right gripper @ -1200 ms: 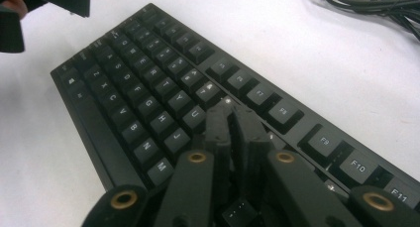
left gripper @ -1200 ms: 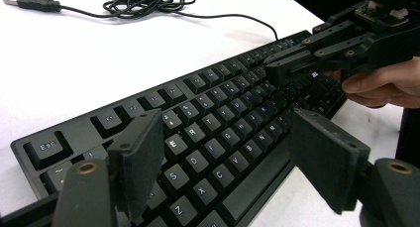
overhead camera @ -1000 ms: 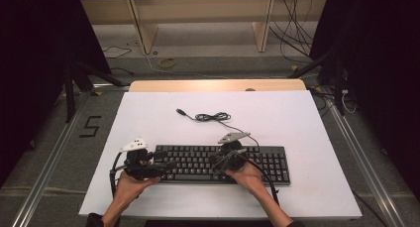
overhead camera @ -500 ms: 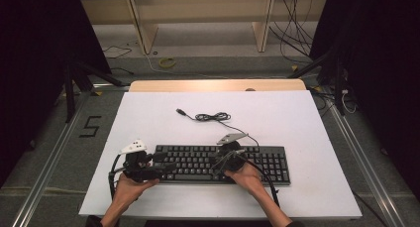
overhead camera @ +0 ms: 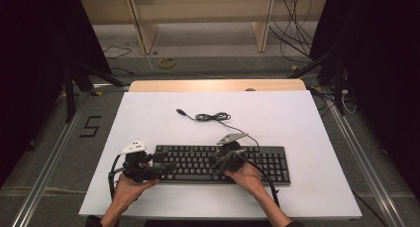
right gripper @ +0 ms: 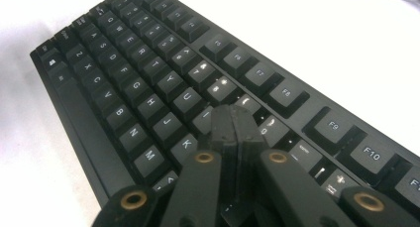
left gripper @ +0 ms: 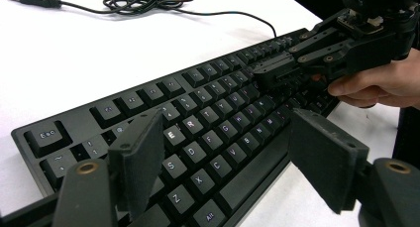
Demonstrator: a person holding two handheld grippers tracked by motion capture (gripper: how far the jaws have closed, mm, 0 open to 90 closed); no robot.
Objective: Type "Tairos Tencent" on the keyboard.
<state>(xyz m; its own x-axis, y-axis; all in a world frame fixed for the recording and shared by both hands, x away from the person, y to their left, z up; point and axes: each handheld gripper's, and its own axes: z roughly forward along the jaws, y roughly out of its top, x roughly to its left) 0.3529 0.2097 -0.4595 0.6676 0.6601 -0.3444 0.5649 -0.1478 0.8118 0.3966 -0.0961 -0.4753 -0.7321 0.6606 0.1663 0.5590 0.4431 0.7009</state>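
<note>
A flat black plastic computer keyboard (overhead camera: pixel 220 163) lies lengthwise on the near half of the white rectangular counter (overhead camera: pixel 297 118), its thin black cable (overhead camera: pixel 213 117) running off the back edge to a loose coil and a USB plug farther up the counter. The left claw (overhead camera: pixel 166 167) sits at the keyboard's left end, held in the person's left hand (overhead camera: pixel 130 187); in the left gripper view its 2 black jaws stand wide apart, low over the left-hand letter keys and the front edge, with nothing between them. The right claw (overhead camera: pixel 219 162) is over the middle of the keyboard, held in the right hand (overhead camera: pixel 245 175). In the right gripper view its 2 jaws are pressed together into a single blunt tip (right gripper: pixel 235 133) that rests on or just above the keys around I, K and O; whether it presses a key cannot be told. The left gripper view shows the same closed tip (left gripper: pixel 277 73) down at the keys in the middle rows.
</note>
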